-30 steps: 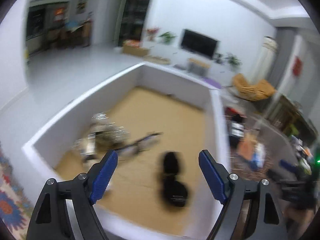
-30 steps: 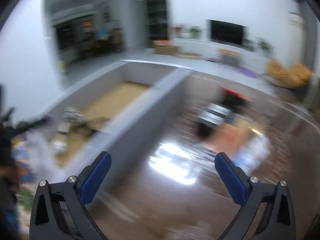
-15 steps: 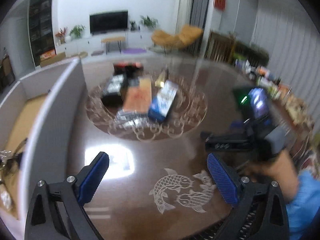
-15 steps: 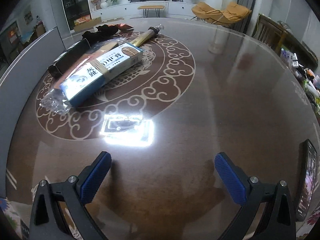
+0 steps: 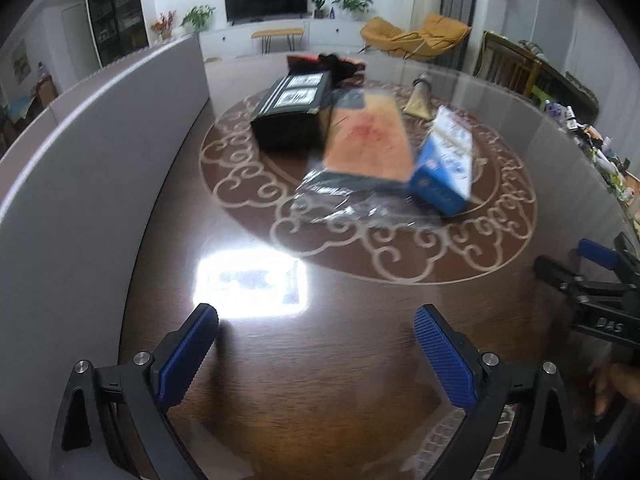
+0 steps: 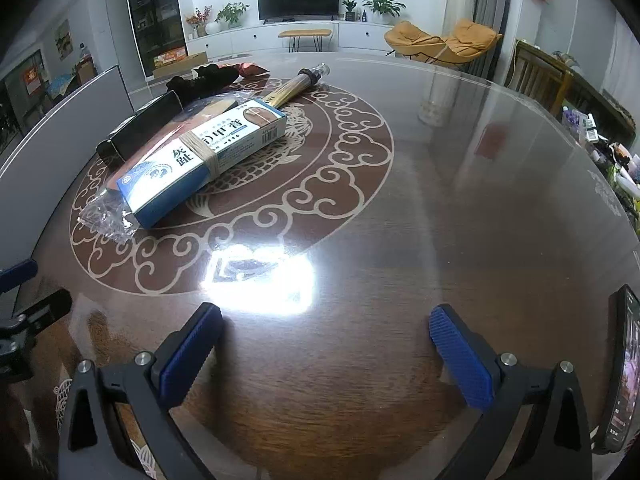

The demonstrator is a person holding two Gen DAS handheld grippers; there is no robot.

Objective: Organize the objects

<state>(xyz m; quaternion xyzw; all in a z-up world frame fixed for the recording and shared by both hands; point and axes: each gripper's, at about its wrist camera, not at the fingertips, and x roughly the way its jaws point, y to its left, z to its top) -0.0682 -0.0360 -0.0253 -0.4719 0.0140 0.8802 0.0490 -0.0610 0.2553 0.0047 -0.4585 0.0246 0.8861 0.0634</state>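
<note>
Several objects lie on the round brown table: a blue and white box, an orange-topped packet in clear plastic, a black box, a gold tube and a dark cloth at the far side. My left gripper is open and empty above the near table. My right gripper is open and empty, also short of the objects. The right gripper shows at the right edge of the left wrist view.
A tall grey box wall stands along the table's left side. A phone lies at the table's right edge. Clutter sits beyond the right rim. A bright lamp glare lies on the table.
Both grippers have swung from the grey box to the right, over the table. They now face the pile of objects. Both stay open and empty.
</note>
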